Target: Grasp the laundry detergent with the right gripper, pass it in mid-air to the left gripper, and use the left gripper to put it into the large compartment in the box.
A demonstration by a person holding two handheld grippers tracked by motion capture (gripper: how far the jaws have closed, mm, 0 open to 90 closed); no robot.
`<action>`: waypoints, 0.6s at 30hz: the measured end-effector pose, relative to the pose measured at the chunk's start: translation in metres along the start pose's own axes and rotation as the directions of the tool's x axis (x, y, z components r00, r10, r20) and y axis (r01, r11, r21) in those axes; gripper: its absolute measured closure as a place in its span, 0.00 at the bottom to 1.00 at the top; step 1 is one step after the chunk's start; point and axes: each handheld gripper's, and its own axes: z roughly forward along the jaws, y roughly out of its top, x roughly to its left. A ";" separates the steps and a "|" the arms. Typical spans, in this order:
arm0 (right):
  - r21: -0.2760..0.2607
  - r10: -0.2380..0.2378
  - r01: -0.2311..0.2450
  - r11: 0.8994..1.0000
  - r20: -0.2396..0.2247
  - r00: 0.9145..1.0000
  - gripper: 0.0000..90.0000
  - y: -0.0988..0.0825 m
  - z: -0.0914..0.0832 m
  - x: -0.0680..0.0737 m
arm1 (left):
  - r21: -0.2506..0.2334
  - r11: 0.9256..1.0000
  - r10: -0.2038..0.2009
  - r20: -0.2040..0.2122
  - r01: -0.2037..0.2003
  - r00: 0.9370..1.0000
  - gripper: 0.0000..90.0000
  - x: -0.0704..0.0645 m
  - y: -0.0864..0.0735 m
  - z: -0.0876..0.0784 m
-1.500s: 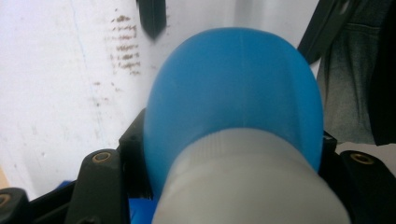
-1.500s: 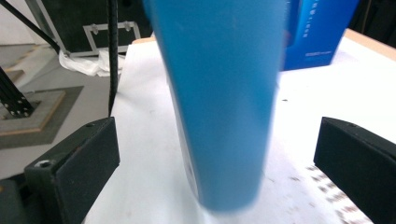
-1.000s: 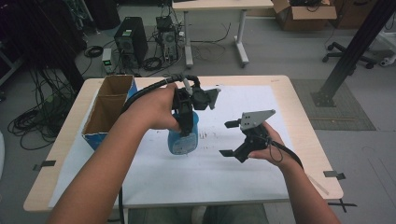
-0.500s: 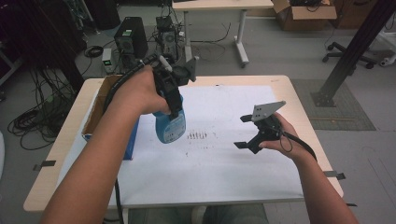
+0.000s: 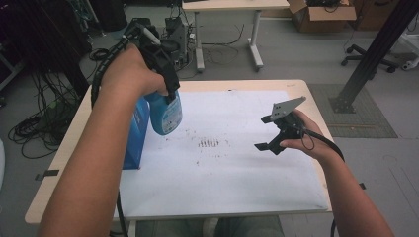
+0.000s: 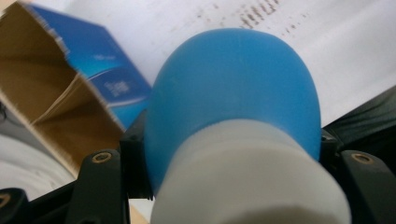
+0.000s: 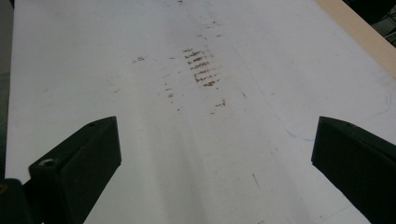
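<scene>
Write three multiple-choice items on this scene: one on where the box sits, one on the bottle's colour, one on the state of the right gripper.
1. Where is the open box?
A. left edge of the white sheet
B. right edge
C. on the floor

2. What colour is the bottle?
A. red
B. blue
C. green

3. The right gripper is:
A. shut on the bottle
B. shut on a cloth
C. open, holding nothing

Answers: 1 A, the high view shows it at the sheet's left; 2 B, the body is blue in the left gripper; 3 C, its jaws stand wide apart.

bottle: blue, white cap | box: blue | sheet: white, brown marks
</scene>
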 end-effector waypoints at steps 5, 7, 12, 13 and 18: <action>0.023 0.009 -0.009 1.000 -0.008 1.000 0.02 -0.001 0.001 -0.004 | 0.009 0.997 -0.077 -0.017 0.077 0.997 0.43 0.016 -0.002 -0.018; 0.030 0.011 -0.011 1.000 -0.009 1.000 0.02 -0.001 0.001 -0.006 | 0.003 0.994 -0.106 -0.009 0.106 0.994 0.43 0.022 -0.005 -0.025; 0.049 0.010 -0.008 0.999 -0.029 1.000 0.02 0.001 0.002 -0.009 | 0.004 0.983 -0.181 -0.006 0.181 0.983 0.43 0.037 -0.011 -0.037; 0.056 0.010 -0.008 0.998 -0.031 0.999 0.02 0.001 0.001 -0.009 | 0.004 0.981 -0.193 -0.003 0.193 0.981 0.43 0.039 -0.013 -0.039; 0.096 0.007 -0.003 0.995 -0.033 0.999 0.02 0.004 -0.004 -0.012 | -0.001 0.962 -0.274 0.013 0.274 0.962 0.43 0.061 -0.025 -0.048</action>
